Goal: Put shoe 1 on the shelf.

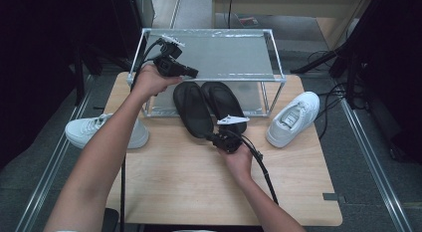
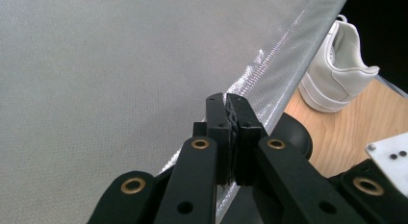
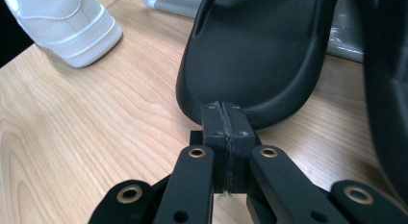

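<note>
Black slipper, left of its pair, lies toe-first under the rack, heel at six o'clock. Right gripper, closed and empty, nears that heel; it likely must open. Left gripper hovers closed, empty.

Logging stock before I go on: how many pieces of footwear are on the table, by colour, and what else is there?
Black slippers: 2
White sneakers: 2
Rack: 1
Total: 5
</note>
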